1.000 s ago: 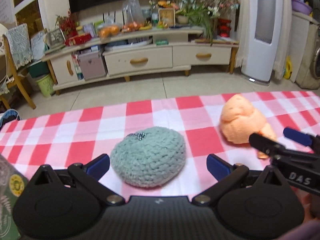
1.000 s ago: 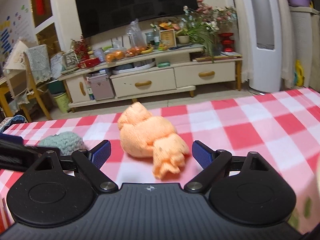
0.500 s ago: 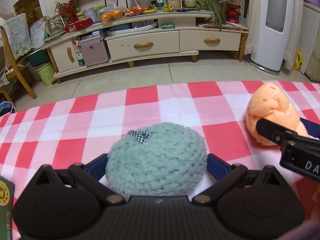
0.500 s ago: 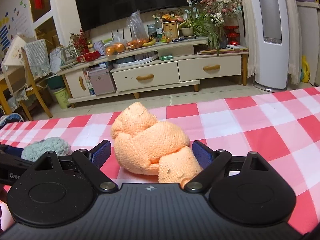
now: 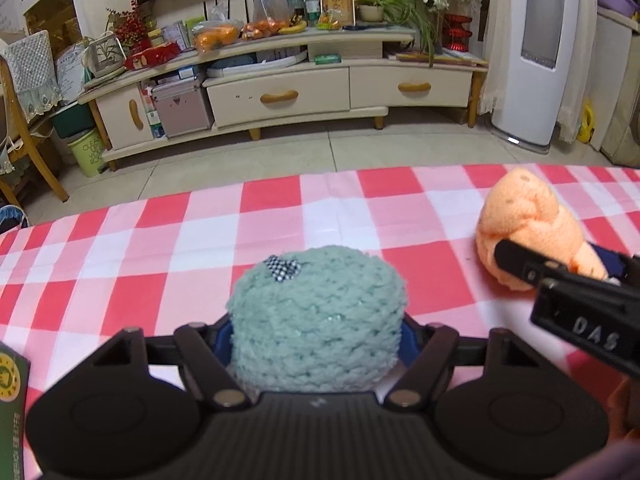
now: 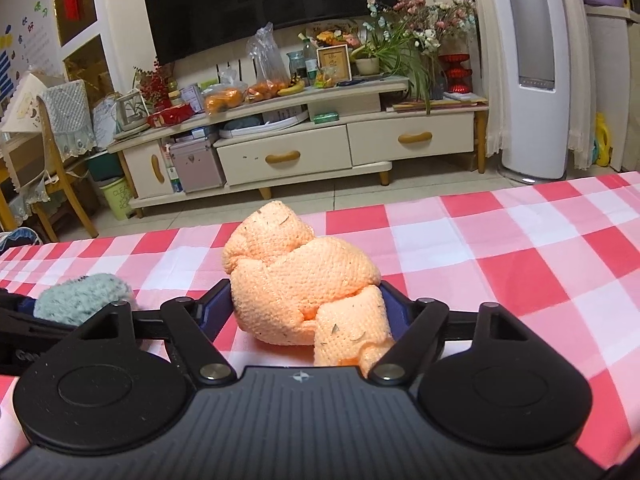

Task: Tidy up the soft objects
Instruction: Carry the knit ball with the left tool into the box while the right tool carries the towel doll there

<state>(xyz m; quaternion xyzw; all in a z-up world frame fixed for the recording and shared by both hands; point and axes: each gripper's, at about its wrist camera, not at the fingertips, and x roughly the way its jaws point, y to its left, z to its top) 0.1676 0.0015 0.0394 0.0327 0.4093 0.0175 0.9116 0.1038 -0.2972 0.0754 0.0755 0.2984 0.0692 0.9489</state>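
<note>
A mint-green knitted ball (image 5: 316, 320) with a small checked bow sits between the fingers of my left gripper (image 5: 316, 334), which is shut on it and squeezes its sides. An orange knitted toy (image 6: 304, 288) sits between the fingers of my right gripper (image 6: 306, 312), which is shut on it. Both rest on the red-and-white checked tablecloth (image 5: 160, 248). In the left wrist view the orange toy (image 5: 528, 220) lies at the right with the right gripper's fingers (image 5: 520, 262) around it. In the right wrist view the green ball (image 6: 84, 294) shows at the left.
A green box corner (image 5: 12, 400) stands at the left near edge of the table. Beyond the table's far edge are a tiled floor, a cream TV cabinet (image 6: 304, 152), a wooden chair (image 6: 52, 168) at the left and a white tower fan (image 6: 536, 72) at the right.
Both grippers moved forward around their objects and closed: the left on the green ball, which is now squeezed narrower, the right on the orange toy.
</note>
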